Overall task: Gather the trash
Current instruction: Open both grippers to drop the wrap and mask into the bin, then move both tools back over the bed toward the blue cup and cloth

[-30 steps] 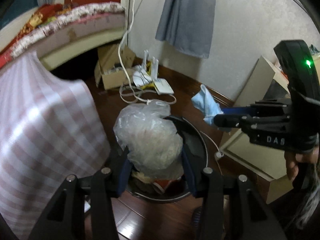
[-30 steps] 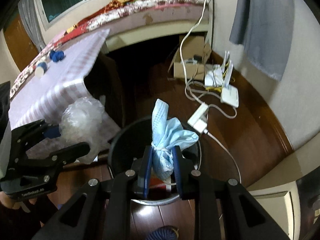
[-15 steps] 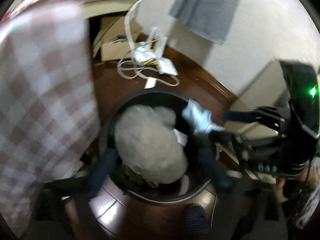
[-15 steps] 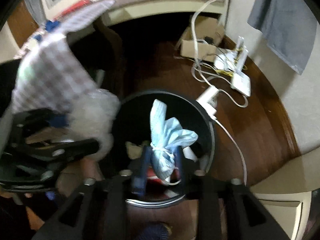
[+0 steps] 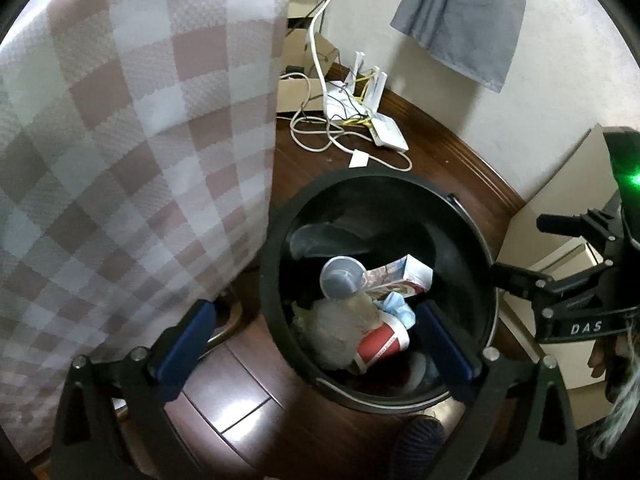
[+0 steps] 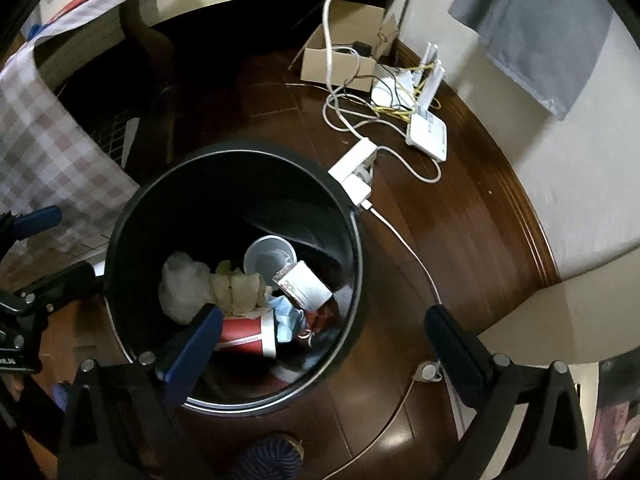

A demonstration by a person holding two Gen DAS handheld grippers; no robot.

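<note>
1. Left wrist view: we count one black bin (image 5: 472, 248) holding one clear plastic bag (image 5: 340, 332), one blue face mask (image 5: 398, 308), one red paper cup (image 5: 380, 344), one clear cup (image 5: 340, 278) and one carton (image 5: 404, 276).
2. Our left gripper (image 5: 316, 340) is opening, nothing between its jaws; the bag lies below it.
3. Our right gripper (image 6: 324, 332) is opening too, empty; the mask (image 6: 286, 316) lies in the bin (image 6: 132, 216), just left of its middle.

One black trash bin (image 6: 352, 216) holds one red paper cup (image 6: 246, 334), one clear plastic cup (image 6: 268, 258), one blue face mask (image 6: 286, 320) and one carton (image 6: 306, 286). One white router (image 6: 426, 134) lies on the floor, beside one cardboard box (image 6: 336, 68).
</note>
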